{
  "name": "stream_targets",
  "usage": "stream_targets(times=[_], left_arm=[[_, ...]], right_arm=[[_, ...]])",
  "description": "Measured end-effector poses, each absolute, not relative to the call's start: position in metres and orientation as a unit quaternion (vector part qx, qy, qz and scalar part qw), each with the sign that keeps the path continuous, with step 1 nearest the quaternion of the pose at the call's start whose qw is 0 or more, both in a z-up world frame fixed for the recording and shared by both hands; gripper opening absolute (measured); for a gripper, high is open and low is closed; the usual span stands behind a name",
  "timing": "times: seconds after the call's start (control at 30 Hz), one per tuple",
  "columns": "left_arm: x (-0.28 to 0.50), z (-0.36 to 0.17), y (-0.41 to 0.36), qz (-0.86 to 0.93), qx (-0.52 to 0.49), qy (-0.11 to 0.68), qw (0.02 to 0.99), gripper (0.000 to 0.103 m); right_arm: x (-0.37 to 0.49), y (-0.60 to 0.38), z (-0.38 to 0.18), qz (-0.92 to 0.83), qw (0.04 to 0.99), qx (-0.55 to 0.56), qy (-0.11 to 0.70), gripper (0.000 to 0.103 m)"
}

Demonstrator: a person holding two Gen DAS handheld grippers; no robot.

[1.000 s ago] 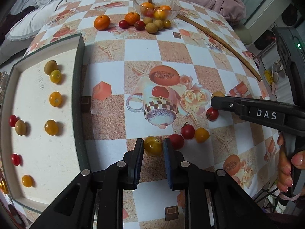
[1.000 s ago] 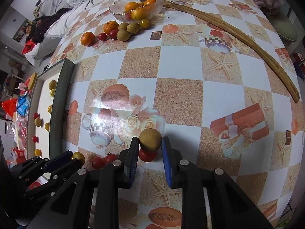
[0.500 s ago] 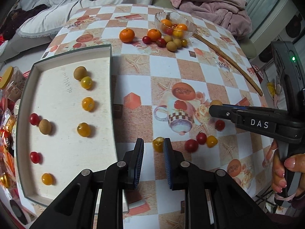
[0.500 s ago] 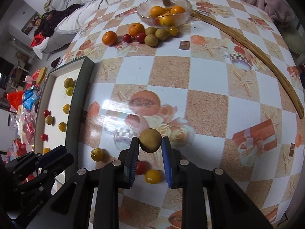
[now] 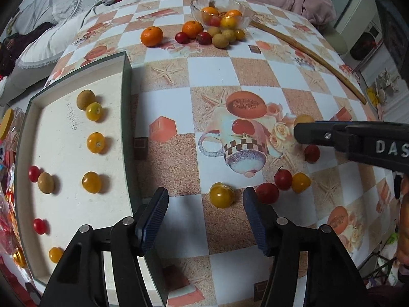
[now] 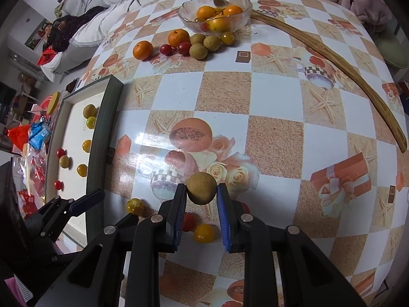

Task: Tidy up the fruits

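My right gripper (image 6: pixel 201 192) is shut on a brown longan (image 6: pixel 201 188) and holds it above the table; it shows from the side in the left wrist view (image 5: pixel 304 130). My left gripper (image 5: pixel 205 213) is open and empty, with a yellow tomato (image 5: pixel 222 195) lying on the table just beyond its fingertips. Beside it lie red tomatoes (image 5: pixel 267 193) and a yellow one (image 5: pixel 300 182). The white tray (image 5: pixel 61 153) on the left holds several small fruits in rows.
A glass bowl (image 6: pixel 217 12) of oranges stands at the far side, with tangerines (image 6: pixel 143 50), red tomatoes and longans (image 6: pixel 198 51) in front of it. A long wooden stick (image 6: pixel 332 58) lies on the right. The table edge is near on the right.
My left gripper has opened wide in front of the yellow tomato. My right gripper has carried the longan a little further from the loose tomatoes.
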State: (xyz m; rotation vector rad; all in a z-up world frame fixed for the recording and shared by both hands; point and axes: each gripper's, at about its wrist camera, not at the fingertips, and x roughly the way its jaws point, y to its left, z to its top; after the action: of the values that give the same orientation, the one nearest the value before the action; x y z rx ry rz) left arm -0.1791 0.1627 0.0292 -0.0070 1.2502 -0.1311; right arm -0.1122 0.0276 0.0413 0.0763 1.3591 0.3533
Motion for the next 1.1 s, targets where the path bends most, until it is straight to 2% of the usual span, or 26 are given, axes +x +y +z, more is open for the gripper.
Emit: stream_targets(times=[0.13,0.2,0.27,0.3,0.33,0.63,1.1], left_arm=[[-0.176,0.020,0.154,-0.067,0.022,0.590,0.804,0.061],[-0.175,0.016,0.151,-0.069,0.027,0.592,0.803,0.057],[-0.173,0.011,0.148,-0.070,0.031,0.598,0.798,0.031],[-0.173,0.012,0.147,-0.070,0.031,0.594,0.801,0.031],[-0.173,0.012,0.148,-0.076,0.022,0.593,0.801,0.024],[-0.172,0.028,0.182,-0.071,-0.079,0.596,0.796,0.023],[-0.171,0.067,0.248,-0.009,-0.102,0.557,0.824,0.023]], right_arm=[[-0.112,0.024,0.041,0.159,0.763,0.041,0.625,0.027],[-0.112,0.023,0.040,0.157,0.763,0.043,0.625,0.027],[-0.112,0.021,0.040,0.156,0.763,0.044,0.626,0.027],[-0.112,0.021,0.040,0.156,0.763,0.045,0.626,0.027],[-0.112,0.021,0.040,0.156,0.763,0.045,0.626,0.027],[-0.109,0.027,0.043,0.163,0.764,0.042,0.623,0.027],[-0.101,0.086,0.057,0.221,0.760,0.013,0.612,0.027]])
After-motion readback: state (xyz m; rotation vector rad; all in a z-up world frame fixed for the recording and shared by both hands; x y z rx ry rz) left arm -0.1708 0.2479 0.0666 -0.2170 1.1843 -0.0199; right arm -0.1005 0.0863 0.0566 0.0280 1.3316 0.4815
